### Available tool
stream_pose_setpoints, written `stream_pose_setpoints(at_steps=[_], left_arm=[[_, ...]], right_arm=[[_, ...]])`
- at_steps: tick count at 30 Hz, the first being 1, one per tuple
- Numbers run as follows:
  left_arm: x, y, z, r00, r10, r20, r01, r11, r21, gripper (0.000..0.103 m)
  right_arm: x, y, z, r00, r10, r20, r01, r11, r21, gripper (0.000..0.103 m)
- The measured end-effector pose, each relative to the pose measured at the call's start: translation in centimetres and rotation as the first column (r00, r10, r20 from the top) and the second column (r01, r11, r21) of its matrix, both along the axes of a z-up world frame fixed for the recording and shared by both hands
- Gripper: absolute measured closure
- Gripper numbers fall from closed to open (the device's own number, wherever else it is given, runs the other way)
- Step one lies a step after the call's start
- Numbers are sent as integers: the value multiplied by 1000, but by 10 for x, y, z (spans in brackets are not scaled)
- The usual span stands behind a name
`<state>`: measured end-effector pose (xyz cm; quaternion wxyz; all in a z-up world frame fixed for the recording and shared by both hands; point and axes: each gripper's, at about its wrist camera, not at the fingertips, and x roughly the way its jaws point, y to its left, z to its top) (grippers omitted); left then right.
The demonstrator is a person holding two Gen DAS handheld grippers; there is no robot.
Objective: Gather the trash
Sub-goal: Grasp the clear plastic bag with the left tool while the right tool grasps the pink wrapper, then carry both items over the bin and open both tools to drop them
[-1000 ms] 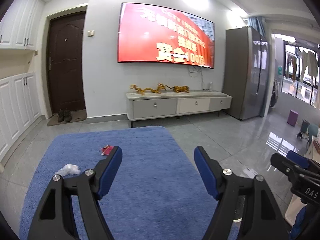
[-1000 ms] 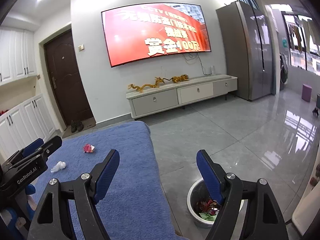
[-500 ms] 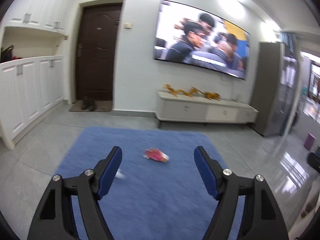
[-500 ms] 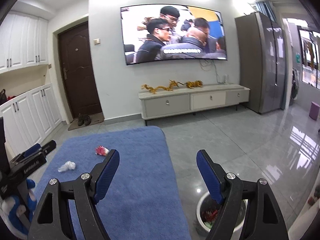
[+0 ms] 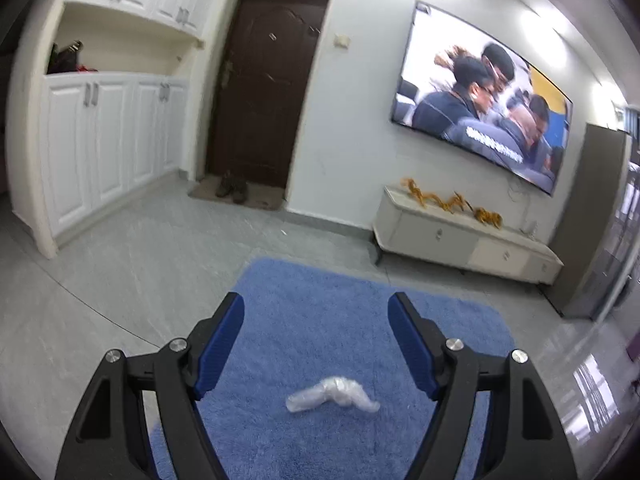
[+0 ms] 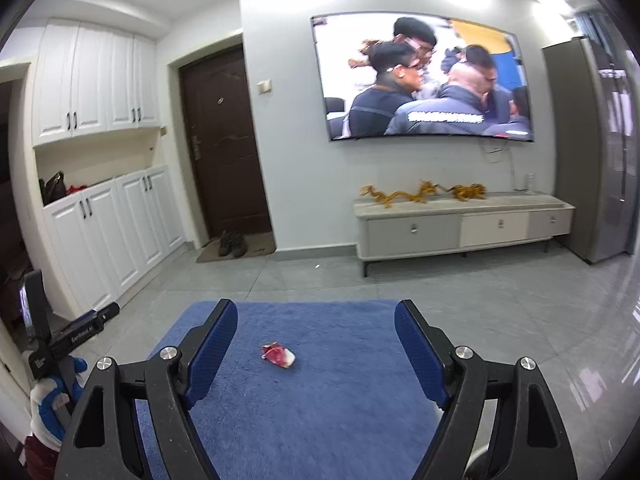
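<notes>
A crumpled clear plastic wrapper (image 5: 333, 395) lies on the blue rug (image 5: 320, 304), centred between and just ahead of my open, empty left gripper (image 5: 318, 312). In the right wrist view a crumpled red and white wrapper (image 6: 278, 355) lies on the same rug (image 6: 340, 400), ahead of my open, empty right gripper (image 6: 316, 318) and a little left of its centre line. The left gripper (image 6: 86, 322) shows at the left edge of that view, held by a blue-and-white gloved hand. The waste bin is out of view.
Grey tiled floor (image 6: 500, 312) surrounds the rug. A low TV cabinet (image 6: 460, 226) stands against the far wall under a wall TV (image 6: 424, 80). White cupboards (image 6: 112, 232) line the left wall beside a dark door (image 6: 224, 148) with shoes (image 6: 232, 243) on a mat. A grey fridge (image 6: 592, 152) stands at the right.
Both grippers have swung left and tipped down toward the rug. The clear wrapper now lies between the left fingers and the red wrapper ahead of the right; the bin has left the right view.
</notes>
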<state>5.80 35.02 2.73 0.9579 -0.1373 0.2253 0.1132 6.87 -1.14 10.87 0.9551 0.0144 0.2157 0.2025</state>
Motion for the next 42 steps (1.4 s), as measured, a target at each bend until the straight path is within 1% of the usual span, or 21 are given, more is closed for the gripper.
stream_pose_setpoints(at_steps=[4, 8, 13, 17, 18, 20, 22, 25, 27, 28, 29, 30, 31, 32, 33, 34, 36, 39, 42], left_arm=[[24, -1, -42, 991, -104, -81, 103, 995, -19, 30], [47, -12, -71, 973, -184, -137, 181, 983, -32, 30], [73, -17, -106, 952, -216, -218, 211, 976, -47, 30], [86, -14, -133, 934, -226, -277, 214, 974, -74, 30], [88, -13, -141, 926, -232, -297, 217, 973, -82, 30], [91, -10, -145, 916, -254, -309, 228, 966, -120, 30], [91, -7, -147, 916, -264, -303, 231, 963, -140, 30], [92, -7, -148, 910, -279, -307, 241, 958, -156, 31], [92, -10, -148, 907, -287, -309, 253, 956, -148, 33], [93, -13, -148, 905, -291, -310, 261, 956, -138, 36], [94, -15, -148, 903, -295, -313, 267, 955, -131, 42], [96, -19, -148, 900, -302, -315, 276, 953, -126, 48], [95, -21, -148, 898, -306, -316, 281, 952, -122, 51], [96, -22, -148, 896, -310, -317, 287, 951, -118, 57], [95, -24, -149, 893, -318, -318, 296, 948, -116, 62], [97, -24, -147, 892, -322, -317, 301, 947, -116, 64], [100, -24, -147, 891, -329, -314, 307, 944, -119, 68], [101, -23, -145, 892, -329, -311, 310, 944, -111, 72], [96, -25, -142, 897, -317, -308, 307, 948, -81, 73]], right_arm=[[40, 32, -39, 994, 56, -93, -59, 998, -23, 23], [82, 61, -84, 978, 97, -184, -104, 994, -29, 23], [126, 85, -133, 952, 139, -272, -153, 988, -31, 23], [157, 108, -163, 931, 176, -321, -193, 981, -23, 23], [163, 113, -169, 926, 185, -329, -204, 979, -24, 23], [176, 122, -182, 917, 196, -346, -220, 975, -31, 23], [187, 132, -195, 908, 203, -366, -230, 973, -32, 23], [197, 141, -207, 896, 215, -388, -244, 970, -25, 23], [201, 147, -214, 883, 226, -411, -258, 966, -23, 23], [202, 150, -215, 878, 228, -420, -264, 964, -28, 29], [202, 152, -215, 880, 229, -416, -268, 963, -37, 34], [201, 152, -214, 879, 234, -415, -276, 960, -43, 43], [200, 154, -214, 878, 237, -415, -284, 957, -54, 54], [197, 156, -214, 879, 240, -412, -292, 954, -69, 56], [194, 157, -213, 882, 243, -404, -299, 951, -80, 60], [189, 158, -212, 884, 248, -396, -306, 948, -88, 64], [181, 158, -212, 882, 261, -392, -319, 944, -90, 67], [163, 153, -209, 883, 263, -389, -321, 943, -91, 67], [142, 142, -199, 885, 263, -384, -316, 945, -83, 67]])
